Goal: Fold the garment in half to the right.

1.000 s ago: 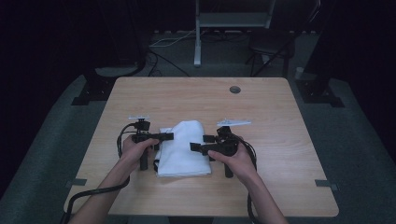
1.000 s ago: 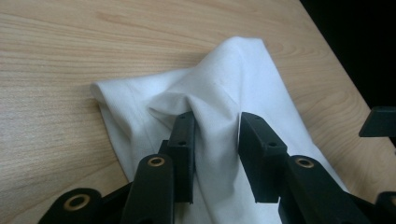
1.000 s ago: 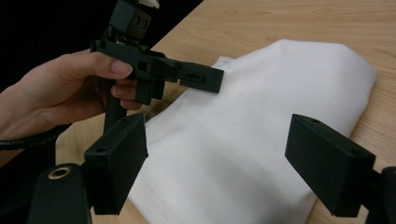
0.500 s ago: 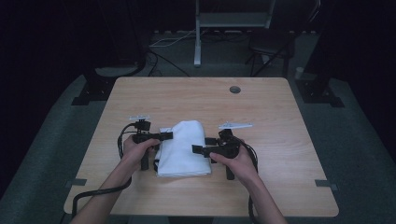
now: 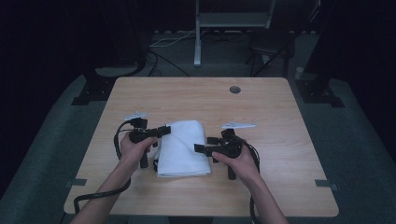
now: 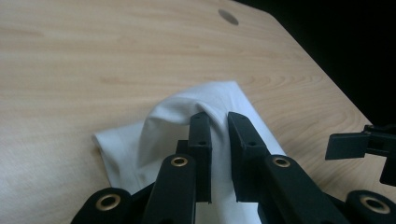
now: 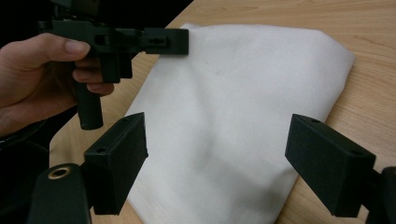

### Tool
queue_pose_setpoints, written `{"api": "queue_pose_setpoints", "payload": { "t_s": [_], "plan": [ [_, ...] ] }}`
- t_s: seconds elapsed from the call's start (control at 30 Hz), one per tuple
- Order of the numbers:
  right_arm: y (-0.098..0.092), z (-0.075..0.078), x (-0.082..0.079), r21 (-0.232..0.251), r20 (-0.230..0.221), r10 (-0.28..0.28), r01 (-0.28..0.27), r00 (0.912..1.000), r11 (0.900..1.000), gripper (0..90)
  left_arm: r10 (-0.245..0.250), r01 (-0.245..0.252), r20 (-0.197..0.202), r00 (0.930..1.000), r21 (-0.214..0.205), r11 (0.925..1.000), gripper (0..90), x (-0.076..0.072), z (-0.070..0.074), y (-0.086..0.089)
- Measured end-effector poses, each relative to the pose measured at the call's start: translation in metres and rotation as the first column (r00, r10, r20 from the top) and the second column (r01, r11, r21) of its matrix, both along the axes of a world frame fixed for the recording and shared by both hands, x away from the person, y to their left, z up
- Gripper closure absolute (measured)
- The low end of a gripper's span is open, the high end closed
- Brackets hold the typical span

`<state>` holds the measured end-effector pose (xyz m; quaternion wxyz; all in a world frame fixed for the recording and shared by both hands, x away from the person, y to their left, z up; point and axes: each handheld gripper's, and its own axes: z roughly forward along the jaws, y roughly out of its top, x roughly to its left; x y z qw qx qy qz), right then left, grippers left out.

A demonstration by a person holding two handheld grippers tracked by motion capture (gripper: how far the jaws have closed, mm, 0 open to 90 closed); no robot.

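A white cloth (image 5: 183, 148), soft and matte, is lying folded into a rough rectangle near the front middle of the table (image 5: 196, 98), between the 2 grippers. Its far end is rounded where the fabric doubles over; its near edge is showing stacked layers.

The left gripper (image 6: 218, 122) is pinching a fold of the cloth: its 2 black jaws, flat-sided with blunt angled tips, have just been closing and are now standing a narrow slit apart with fabric caught between them. The cloth is rising into a smooth tented ridge at the tips, with soft creases running down to the flat part. In the high view this gripper (image 5: 164, 130) is sitting at the cloth's left edge, held by the left hand (image 5: 133, 148).

The right gripper (image 7: 217, 161) is standing wide open, its 2 blocky, matte black pads well apart above the cloth's surface and not pressing it. In the high view it (image 5: 200, 149) is reaching over the cloth's right edge from the right hand (image 5: 238, 161).

The table is pale wood-grain laminate with rounded corners and a small round grey cable hole (image 5: 235, 89) near its far edge.
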<state>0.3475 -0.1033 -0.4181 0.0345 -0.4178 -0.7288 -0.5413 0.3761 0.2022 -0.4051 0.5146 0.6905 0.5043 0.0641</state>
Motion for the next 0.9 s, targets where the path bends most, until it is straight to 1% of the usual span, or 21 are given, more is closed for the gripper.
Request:
{"api": "queue_pose_setpoints", "payload": {
  "t_s": [0.03, 0.1, 0.17, 0.2, 0.27, 0.37, 0.47, 0.53, 0.57, 0.6, 0.67, 0.73, 0.77, 0.8, 0.83, 0.87, 0.9],
  "plan": [
    [0.000, 0.000, 0.000, 0.001, 0.002, 0.001, -0.001, 1.0000, 1.0000, 20.3, -0.001, 0.001, 0.004, 1.0000, 0.002, 1.0000, 80.4, 0.000, 0.000, 0.000],
    [0.000, -0.001, 0.000, 0.000, -0.001, -0.002, 0.002, 1.0000, 1.0000, 20.3, 0.015, -0.015, -0.017, 0.9997, 0.013, 0.9998, 74.0, 0.002, -0.004, 0.001],
    [0.000, -0.001, 0.000, -0.001, -0.003, -0.002, 0.002, 1.0000, 1.0000, 20.3, 0.046, -0.046, -0.053, 0.9975, 0.008, 0.9989, 68.4, 0.007, -0.012, 0.005],
    [0.000, -0.001, -0.001, 0.000, -0.002, -0.001, 0.001, 1.0000, 1.0000, 20.3, 0.067, -0.068, -0.058, 0.9961, -0.003, 0.9977, 65.3, 0.010, -0.015, 0.007],
    [0.001, 0.000, -0.002, 0.003, 0.000, 0.004, -0.004, 1.0000, 1.0000, 20.3, 0.095, -0.096, -0.065, 0.9933, -0.015, 0.9953, 59.8, 0.014, -0.017, 0.010],
    [-0.001, -0.001, -0.002, -0.003, -0.003, 0.001, -0.001, 1.0000, 1.0000, 20.3, 0.115, -0.117, -0.063, 0.9914, -0.031, 0.9927, 54.5, 0.019, -0.017, 0.013],
    [-0.005, -0.001, -0.001, -0.001, -0.002, -0.006, 0.006, 1.0000, 1.0000, 20.3, 0.110, -0.113, -0.064, 0.9918, -0.034, 0.9930, 54.6, 0.024, -0.019, 0.014],
    [-0.006, -0.001, -0.001, -0.002, -0.001, -0.006, 0.006, 1.0000, 1.0000, 20.3, 0.111, -0.114, -0.083, 0.9904, -0.042, 0.9925, 54.6, 0.026, -0.022, 0.013],
    [-0.006, -0.001, -0.001, -0.001, -0.001, -0.007, 0.007, 1.0000, 1.0000, 20.3, 0.109, -0.114, -0.094, 0.9896, -0.043, 0.9926, 54.6, 0.027, -0.024, 0.012],
    [-0.005, -0.001, -0.001, 0.000, -0.003, -0.006, 0.006, 1.0000, 1.0000, 20.3, 0.107, -0.111, -0.105, 0.9887, -0.035, 0.9932, 54.6, 0.028, -0.026, 0.012],
    [-0.005, -0.002, -0.001, -0.004, -0.003, -0.003, 0.003, 1.0000, 1.0000, 20.3, 0.105, -0.111, -0.119, 0.9873, -0.040, 0.9931, 55.0, 0.028, -0.028, 0.011],
    [-0.005, -0.002, -0.001, -0.006, -0.006, -0.003, 0.003, 1.0000, 1.0000, 20.3, 0.103, -0.107, -0.120, 0.9874, -0.032, 0.9937, 60.3, 0.028, -0.029, 0.010],
    [-0.004, -0.002, -0.002, -0.005, -0.008, -0.004, 0.004, 1.0000, 1.0000, 20.3, 0.101, -0.106, -0.126, 0.9868, -0.030, 0.9939, 65.2, 0.029, -0.029, 0.010],
    [-0.004, -0.002, -0.001, -0.006, -0.008, -0.004, 0.004, 1.0000, 1.0000, 20.3, 0.101, -0.104, -0.130, 0.9864, -0.020, 0.9944, 69.7, 0.030, -0.030, 0.010],
    [-0.004, -0.002, -0.001, -0.006, -0.008, -0.004, 0.004, 1.0000, 1.0000, 20.3, 0.101, -0.104, -0.130, 0.9864, -0.020, 0.9944, 76.3, 0.030, -0.030, 0.010],
    [-0.004, -0.002, -0.001, -0.007, -0.003, -0.001, 0.001, 1.0000, 1.0000, 20.3, 0.098, -0.100, -0.132, 0.9864, -0.014, 0.9948, 76.3, 0.030, -0.030, 0.011],
    [-0.003, -0.002, -0.001, -0.006, -0.003, 0.000, 0.000, 1.0000, 1.0000, 20.3, 0.098, -0.100, -0.133, 0.9863, -0.011, 0.9949, 78.5, 0.030, -0.030, 0.011]
  ]
}}
